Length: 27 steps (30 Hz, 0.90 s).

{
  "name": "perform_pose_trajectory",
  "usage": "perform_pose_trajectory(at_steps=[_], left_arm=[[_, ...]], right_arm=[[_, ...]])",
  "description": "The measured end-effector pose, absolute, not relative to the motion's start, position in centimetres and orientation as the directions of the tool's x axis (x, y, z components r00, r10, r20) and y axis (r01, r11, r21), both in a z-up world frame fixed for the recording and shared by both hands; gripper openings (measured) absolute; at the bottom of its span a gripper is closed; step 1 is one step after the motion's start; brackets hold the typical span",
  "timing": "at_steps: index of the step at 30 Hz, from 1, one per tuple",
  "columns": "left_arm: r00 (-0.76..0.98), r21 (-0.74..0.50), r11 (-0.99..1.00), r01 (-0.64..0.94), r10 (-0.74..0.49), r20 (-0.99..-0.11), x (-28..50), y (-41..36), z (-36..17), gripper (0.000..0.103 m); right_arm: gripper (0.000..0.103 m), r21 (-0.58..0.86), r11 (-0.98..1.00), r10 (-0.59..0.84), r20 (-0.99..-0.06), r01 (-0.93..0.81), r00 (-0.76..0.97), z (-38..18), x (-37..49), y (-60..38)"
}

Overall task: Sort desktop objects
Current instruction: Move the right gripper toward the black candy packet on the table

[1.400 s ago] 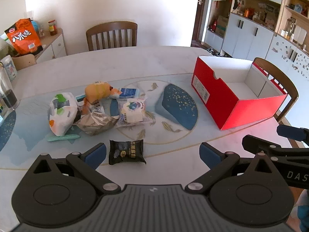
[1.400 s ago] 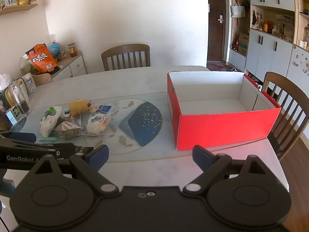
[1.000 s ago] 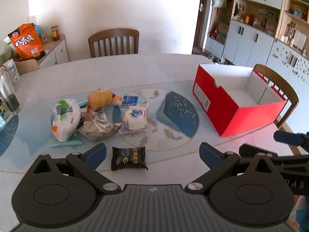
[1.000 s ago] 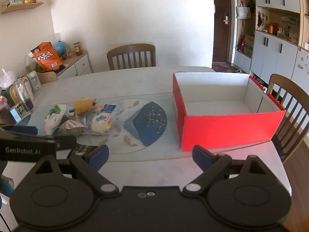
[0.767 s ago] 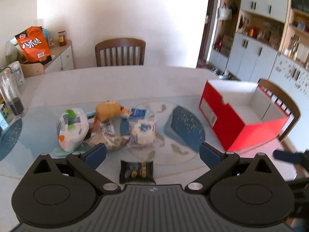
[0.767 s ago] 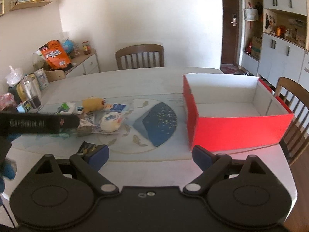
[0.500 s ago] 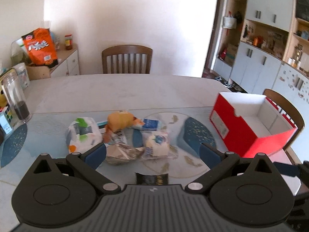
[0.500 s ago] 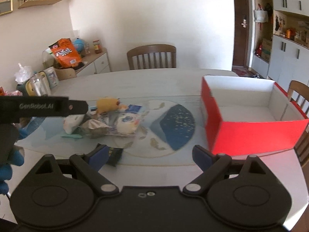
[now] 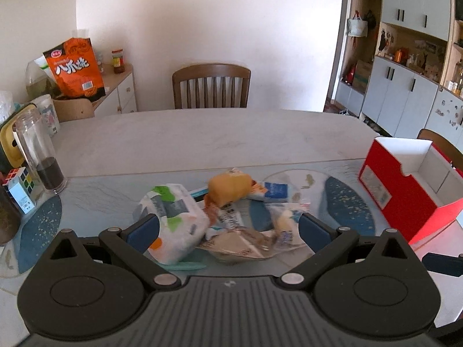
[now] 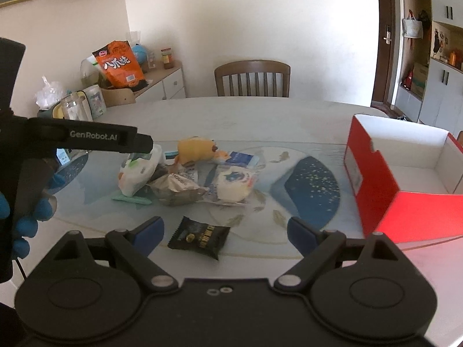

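Observation:
A pile of snack packets lies mid-table: a white and green bag, an orange plush toy, a blue and white packet, a grey foil pack, and a round bun in clear wrap. A black snack packet lies nearest, between my right gripper's open jaws. My left gripper is open and empty above the pile; its body shows in the right wrist view. The red box stands open and empty on the right.
A glass jar and a cube puzzle stand at the table's left edge. A chair is at the far side, another behind the box. A sideboard with an orange bag is back left.
Both grippers have pulled back and tilted up, and the right one has swung left. The black packet has left the left wrist view and now sits between the right jaws. Both stay open.

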<state>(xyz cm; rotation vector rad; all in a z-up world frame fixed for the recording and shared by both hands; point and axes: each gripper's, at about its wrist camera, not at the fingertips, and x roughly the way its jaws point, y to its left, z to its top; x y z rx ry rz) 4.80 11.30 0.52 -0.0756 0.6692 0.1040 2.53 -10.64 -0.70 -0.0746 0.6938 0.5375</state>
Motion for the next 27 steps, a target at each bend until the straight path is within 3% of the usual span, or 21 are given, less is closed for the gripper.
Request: perform_pose_trajectory(at_steps=[19,27], left_arm=[[0.746,-0.004,0.985,-0.173,0.129,-0.653,9.2,18.2,-4.3,0.103],[0.723,-0.051,0.978,-0.202,0.113,-0.681,12.5,20.7,-5.4,0.103]], right_arm=[[0.091,0.103,0.883,0.391,-0.703,-0.459,0.594,-4.7,5.7,-4.4],[0.091,0.108,0.887,0.374,-0.737,-0.448,0.563,-6.5,7.2,-2.9]])
